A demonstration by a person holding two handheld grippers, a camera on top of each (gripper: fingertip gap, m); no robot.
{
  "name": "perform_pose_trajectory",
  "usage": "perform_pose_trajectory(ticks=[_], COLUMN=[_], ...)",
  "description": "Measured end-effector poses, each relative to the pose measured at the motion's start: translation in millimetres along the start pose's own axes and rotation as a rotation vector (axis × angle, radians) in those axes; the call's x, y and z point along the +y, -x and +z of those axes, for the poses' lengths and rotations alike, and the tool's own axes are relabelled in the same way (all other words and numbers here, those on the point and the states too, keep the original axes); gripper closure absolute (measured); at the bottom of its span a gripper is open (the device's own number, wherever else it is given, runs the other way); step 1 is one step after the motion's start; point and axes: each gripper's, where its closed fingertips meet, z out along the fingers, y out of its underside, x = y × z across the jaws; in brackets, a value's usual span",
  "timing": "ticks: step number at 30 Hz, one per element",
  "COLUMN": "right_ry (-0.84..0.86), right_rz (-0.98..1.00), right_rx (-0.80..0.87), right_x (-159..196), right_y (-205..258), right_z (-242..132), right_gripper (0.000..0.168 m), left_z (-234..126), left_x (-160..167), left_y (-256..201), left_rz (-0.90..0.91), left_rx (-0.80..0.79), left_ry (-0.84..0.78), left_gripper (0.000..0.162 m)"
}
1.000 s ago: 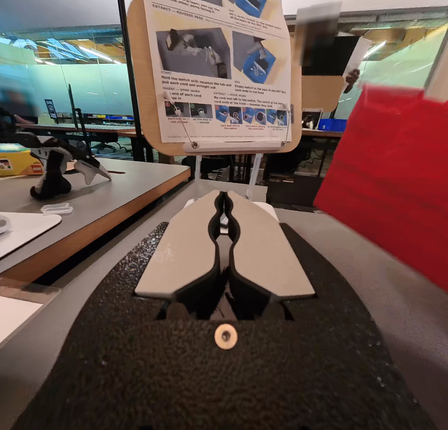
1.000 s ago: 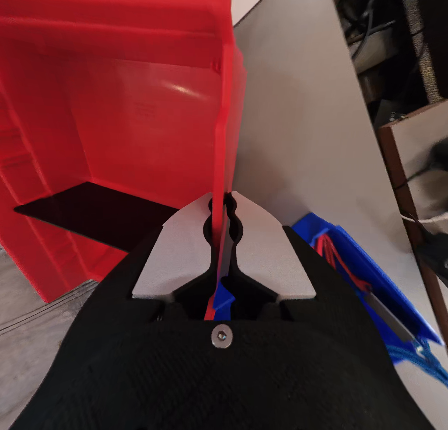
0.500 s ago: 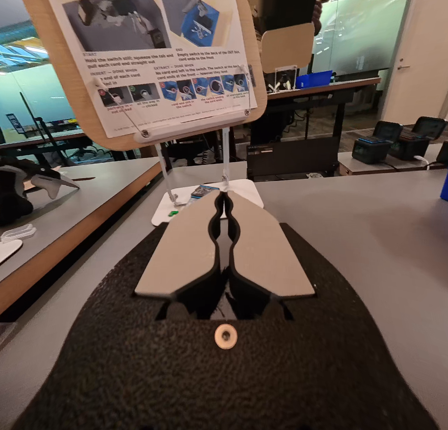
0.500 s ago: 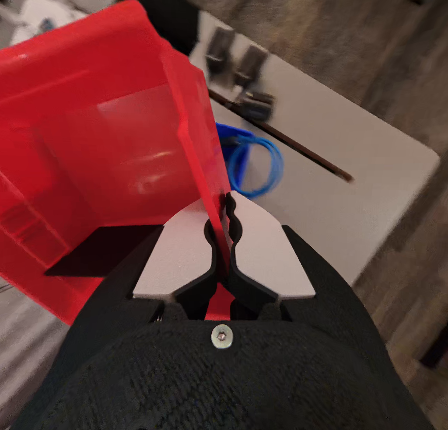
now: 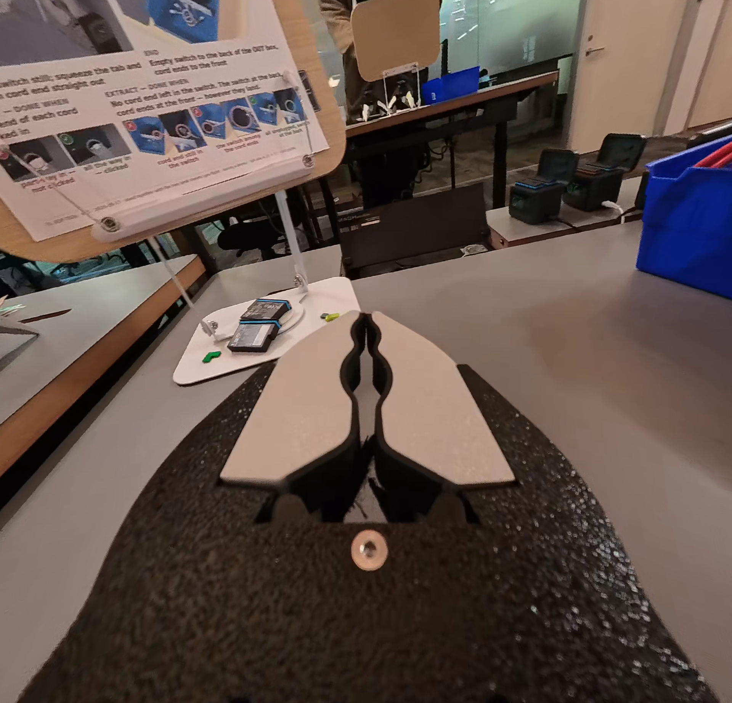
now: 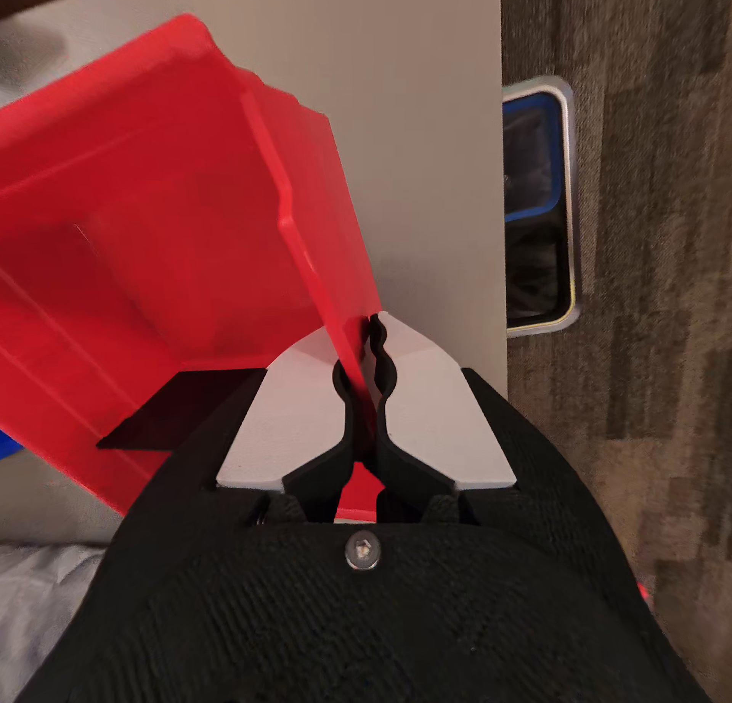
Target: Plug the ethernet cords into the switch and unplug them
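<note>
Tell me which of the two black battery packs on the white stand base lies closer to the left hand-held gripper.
The front battery pack, nearest the green piece.

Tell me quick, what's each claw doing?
Left claw: shut, holding nothing, above the grey table.
Right claw: shut on the red bin wall.

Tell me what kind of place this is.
Probably an office-style lab or workshop: grey work tables, an instruction sheet on a stand, glass partition walls, and plastic parts bins, blue and red.
</note>
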Motion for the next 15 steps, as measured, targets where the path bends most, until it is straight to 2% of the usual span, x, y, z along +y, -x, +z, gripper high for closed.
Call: perform_pose_trajectory(ticks=[4,9,12,15], right_ry=[0.056,0.088,0.074,-0.006], right_rz=[0.083,0.114,0.013,-0.146], right_rx=[0.012,0.072,0.146,0.250], right_x=[6,8,6,-4], right_y=[-14,-20,-22,-22], right_z=[49,80,85,72], right_gripper=[0.163,0.164,0.160,0.140], left_z=[6,13,13,14], left_x=[1,11,12,13], left_y=[-18,-40,-44,-49], left_rz=[0.029,0.012,0.046,0.048], left_rx=[0.034,0.111,0.118,0.146], left_ry=[0.033,0.088,0.082,0.083], left_gripper=[0.162,0.162,0.162,0.162])
